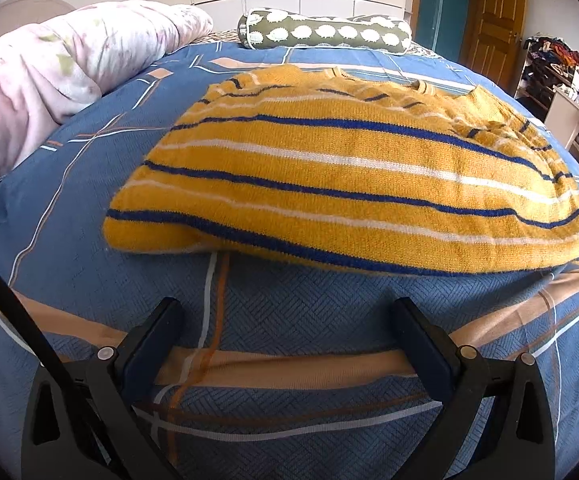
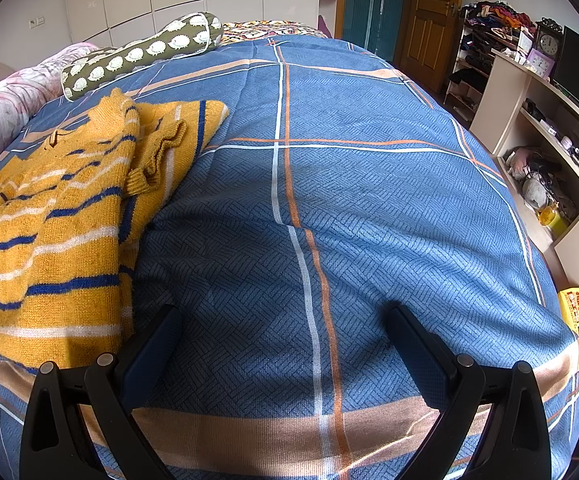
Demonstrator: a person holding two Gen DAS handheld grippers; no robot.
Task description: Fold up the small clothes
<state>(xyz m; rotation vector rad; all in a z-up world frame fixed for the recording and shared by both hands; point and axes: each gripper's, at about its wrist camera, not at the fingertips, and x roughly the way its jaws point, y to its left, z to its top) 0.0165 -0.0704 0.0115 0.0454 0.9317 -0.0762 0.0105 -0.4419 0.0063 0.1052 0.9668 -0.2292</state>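
A yellow knit sweater (image 1: 341, 176) with blue and white stripes lies folded on the blue plaid bedspread (image 1: 289, 320). My left gripper (image 1: 287, 312) is open and empty, hovering just short of the sweater's near folded edge. In the right wrist view the sweater (image 2: 57, 224) lies at the left, its collar and a sleeve bunched on top. My right gripper (image 2: 285, 316) is open and empty above bare bedspread (image 2: 349, 200), with its left finger (image 2: 157, 336) next to the sweater's right edge.
A pink floral duvet (image 1: 49, 76) is heaped at the left. A green bolster with white hedgehogs (image 1: 325, 32) lies at the bed's far end. Shelves and a desk with clutter (image 2: 537, 140) stand to the right of the bed, beside a wooden door (image 2: 429, 20).
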